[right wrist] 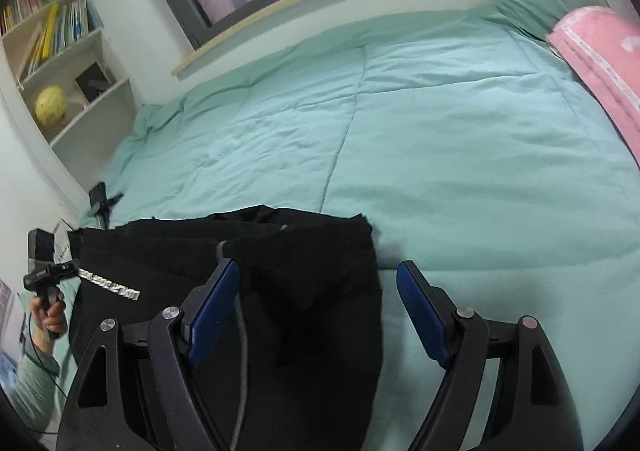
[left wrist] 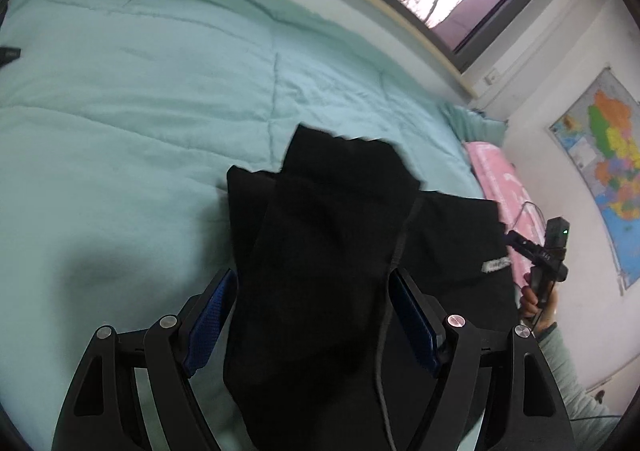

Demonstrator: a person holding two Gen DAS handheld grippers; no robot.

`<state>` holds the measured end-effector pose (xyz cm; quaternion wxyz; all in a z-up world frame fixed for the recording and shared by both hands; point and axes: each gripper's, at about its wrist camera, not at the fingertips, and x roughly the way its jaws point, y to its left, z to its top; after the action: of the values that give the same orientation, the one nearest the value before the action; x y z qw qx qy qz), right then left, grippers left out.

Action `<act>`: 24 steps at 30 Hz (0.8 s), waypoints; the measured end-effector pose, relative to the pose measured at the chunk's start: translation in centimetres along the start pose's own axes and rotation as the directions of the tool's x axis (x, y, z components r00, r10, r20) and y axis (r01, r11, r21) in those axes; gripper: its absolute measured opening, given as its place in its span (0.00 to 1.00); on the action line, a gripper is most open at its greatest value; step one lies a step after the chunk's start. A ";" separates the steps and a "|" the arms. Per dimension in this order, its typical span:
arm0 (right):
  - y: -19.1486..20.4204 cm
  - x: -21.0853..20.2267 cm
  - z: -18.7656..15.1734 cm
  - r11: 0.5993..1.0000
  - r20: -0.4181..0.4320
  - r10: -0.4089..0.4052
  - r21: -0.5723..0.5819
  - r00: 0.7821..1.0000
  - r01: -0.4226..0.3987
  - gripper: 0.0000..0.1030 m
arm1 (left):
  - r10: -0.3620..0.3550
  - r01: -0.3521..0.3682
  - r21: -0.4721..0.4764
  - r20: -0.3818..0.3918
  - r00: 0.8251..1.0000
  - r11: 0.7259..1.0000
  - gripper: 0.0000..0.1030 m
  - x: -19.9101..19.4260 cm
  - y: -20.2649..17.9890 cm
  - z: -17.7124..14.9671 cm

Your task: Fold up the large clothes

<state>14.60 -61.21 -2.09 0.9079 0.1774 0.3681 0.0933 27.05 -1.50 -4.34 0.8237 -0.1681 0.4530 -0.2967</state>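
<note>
The black garment lies partly folded at the bed's near edge, a bunched flap lifted between the left gripper's half-parted jaws, seemingly for folding over, while the right gripper hovers wide open, empty.

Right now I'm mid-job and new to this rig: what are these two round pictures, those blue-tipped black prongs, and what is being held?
Each picture comes from a fisheye camera on a hand-held two-finger gripper, looking along its blue-padded fingers. In the left wrist view, the left gripper has a raised fold of the black fabric garment between its spread fingers; whether it is clamped, I cannot tell. In the right wrist view, the right gripper is open, holding nothing, above the garment's edge. The garment lies on a mint-green quilted bedspread, with a folded pink blanket at the bed's far right.
</note>
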 end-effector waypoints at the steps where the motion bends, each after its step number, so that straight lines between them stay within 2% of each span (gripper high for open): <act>1: -0.2 0.8 0.3 1.000 -0.012 -0.016 -0.009 1.000 0.016 0.81 | -0.025 0.025 -0.022 -0.002 1.000 0.999 0.77 0.3 0.3 0.1; 3: -0.7 2.5 0.6 1.000 -0.059 -0.017 0.017 0.998 0.018 0.82 | -0.132 0.132 -0.103 0.012 0.991 0.986 0.76 1.1 1.3 0.3; 4: -1.0 3.3 0.7 0.999 -0.095 -0.015 0.038 0.995 0.019 0.77 | -0.137 0.141 -0.124 0.034 0.990 0.982 0.66 1.1 1.3 0.3; 5: -0.7 3.8 0.5 0.999 -0.108 -0.017 0.030 0.994 0.021 0.51 | -0.105 0.112 -0.129 0.056 0.993 0.985 0.37 0.8 1.2 0.2; 6: 0.1 3.5 0.2 0.999 -0.091 -0.041 -0.011 0.995 0.040 0.43 | -0.082 0.089 -0.124 0.063 0.995 0.988 0.22 0.6 1.0 0.3; 7: 1.3 2.6 -0.1 0.994 -0.055 -0.083 -0.075 0.995 0.078 0.30 | -0.075 0.083 -0.118 0.073 0.995 0.990 0.10 0.1 0.6 0.1; 8: 2.0 2.0 -0.3 0.989 -0.026 -0.102 -0.113 0.994 0.099 0.18 | -0.056 0.065 -0.096 0.097 0.994 0.993 0.10 -0.6 -0.1 -0.1; 10: 4.2 -0.3 -0.5 0.967 0.050 -0.155 -0.196 0.987 0.162 0.16 | -0.015 0.020 -0.038 0.135 0.991 0.999 0.09 -2.4 -2.1 0.0; 13: 6.6 -2.7 1.5 0.938 0.134 -0.228 -0.236 0.964 0.255 0.14 | 0.001 0.003 -0.016 0.214 0.977 1.000 0.09 -5.1 -4.6 1.5; 16: 9.2 -3.7 5.0 0.905 0.222 -0.320 -0.215 0.921 0.366 0.14 | 0.055 -0.049 -0.027 0.290 0.955 0.998 0.09 -6.1 -5.9 4.1; 17: 9.8 -3.6 6.2 0.894 0.244 -0.359 -0.189 0.901 0.407 0.14 | 0.087 -0.079 -0.038 0.294 0.952 0.996 0.09 -5.7 -5.9 4.9; 18: 10.1 -3.0 7.2 0.892 0.251 -0.380 -0.155 0.890 0.425 0.14 | 0.149 -0.139 -0.053 0.288 0.946 0.989 0.09 -4.6 -5.7 5.7; 19: 10.1 -2.6 7.7 0.891 0.249 -0.393 -0.134 0.885 0.433 0.14 | 0.178 -0.166 -0.067 0.278 0.944 0.984 0.09 -4.0 -5.3 5.9; 20: 9.9 -0.9 8.5 0.877 0.230 -0.438 -0.105 0.869 0.469 0.13 | 0.220 -0.202 -0.096 0.253 0.942 0.975 0.09 -2.4 -4.2 6.1; 22: 9.0 2.3 9.1 0.853 0.167 -0.501 -0.070 0.850 0.517 0.13 | 0.271 -0.241 -0.161 0.199 0.942 0.957 0.09 0.3 -1.6 5.6; 24: 7.1 7.2 8.2 0.869 0.040 -0.491 -0.053 0.870 0.493 0.12 | 0.289 -0.262 -0.239 0.085 0.954 0.935 0.10 4.4 1.5 4.7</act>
<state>25.19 -54.59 1.62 0.9113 0.0512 0.3867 -0.1319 33.36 -3.09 -5.51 0.8584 -0.2123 0.4528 -0.1145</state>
